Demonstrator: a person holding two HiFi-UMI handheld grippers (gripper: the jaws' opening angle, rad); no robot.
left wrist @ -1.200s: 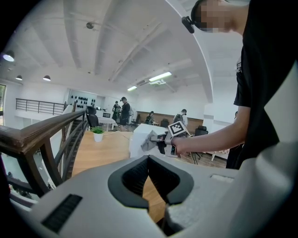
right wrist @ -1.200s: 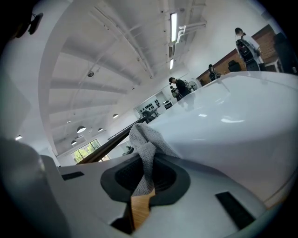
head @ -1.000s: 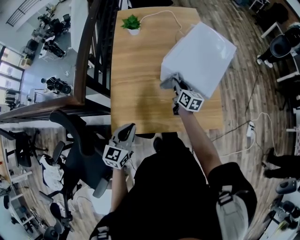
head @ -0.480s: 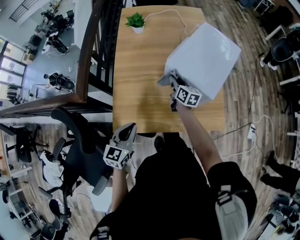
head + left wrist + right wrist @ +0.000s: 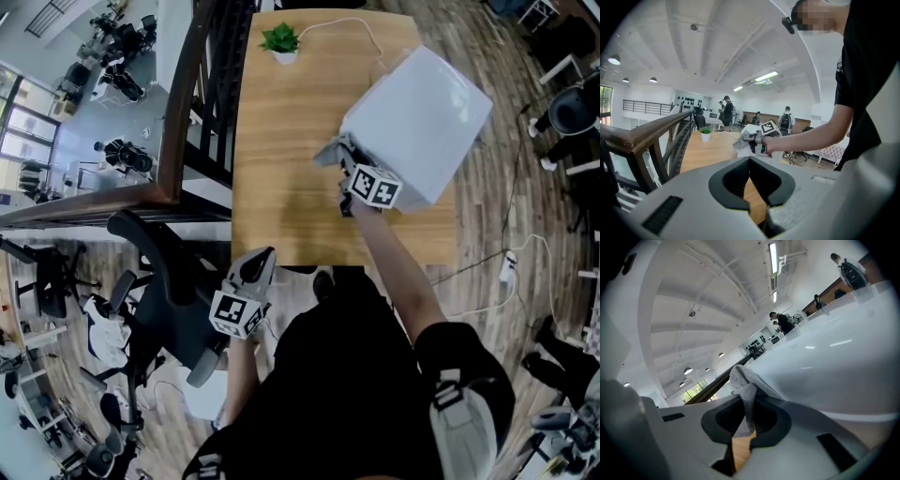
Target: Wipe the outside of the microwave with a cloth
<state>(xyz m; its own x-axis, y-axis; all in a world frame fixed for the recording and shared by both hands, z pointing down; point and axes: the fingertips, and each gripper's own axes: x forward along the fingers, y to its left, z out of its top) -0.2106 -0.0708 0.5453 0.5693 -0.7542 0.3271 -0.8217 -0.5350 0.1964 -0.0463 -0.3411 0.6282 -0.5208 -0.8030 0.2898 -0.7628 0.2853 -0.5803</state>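
Microwave (image 5: 422,122): one, white, on the right half of the wooden table (image 5: 281,169); door side not readable from above, casing cut off in the right gripper view. Cloth (image 5: 334,150): one, grey, tail buried between the jaws of the right gripper (image 5: 351,171), bunched at the microwave's near-left corner. Right arm stretched forward. Left gripper (image 5: 256,262): jaws together, nothing between, low off the table's near edge.
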